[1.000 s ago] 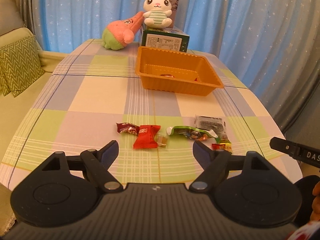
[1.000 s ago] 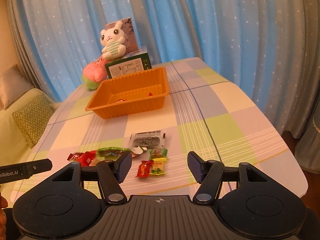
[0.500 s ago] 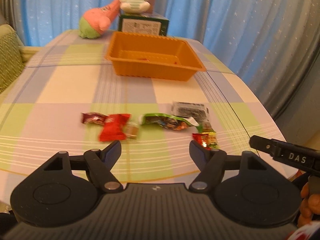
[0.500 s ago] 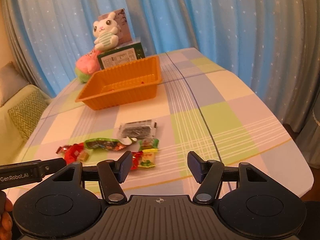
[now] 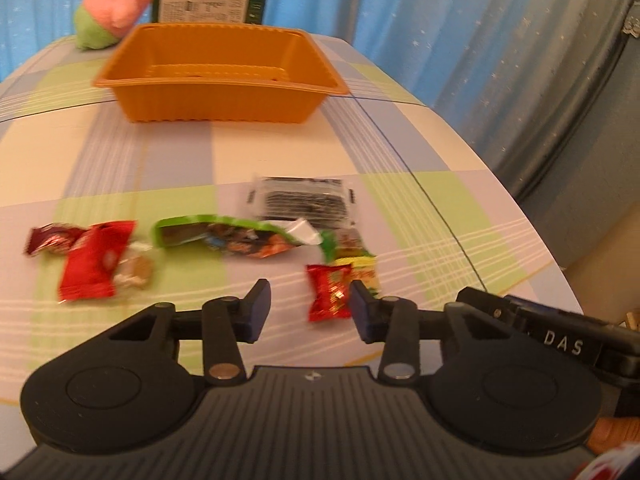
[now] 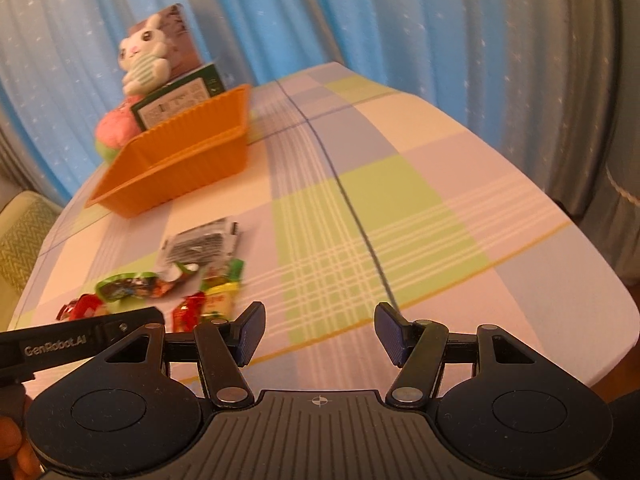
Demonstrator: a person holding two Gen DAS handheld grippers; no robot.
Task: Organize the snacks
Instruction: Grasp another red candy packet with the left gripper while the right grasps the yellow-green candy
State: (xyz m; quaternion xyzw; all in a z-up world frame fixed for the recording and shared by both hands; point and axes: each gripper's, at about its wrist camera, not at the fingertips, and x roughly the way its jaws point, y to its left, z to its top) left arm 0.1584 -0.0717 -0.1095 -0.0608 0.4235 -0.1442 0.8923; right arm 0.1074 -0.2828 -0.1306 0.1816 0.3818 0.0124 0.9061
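Left tongs (image 5: 306, 311) just narrowing yet apart and empty, hovering over table (image 5: 280, 152), with red candy (image 5: 328, 294) close at one o'clock, long axis toward twelve; right tongs (image 6: 320, 334) apart, empty, farther; orange tray (image 5: 216, 98) beyond at eleven.

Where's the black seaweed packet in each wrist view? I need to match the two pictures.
Left wrist: black seaweed packet lies centre, beyond the green wrapper.
Right wrist: the packet sits left of centre, above that wrapper.
Shared landmark: the orange tray lies farther back in both views.
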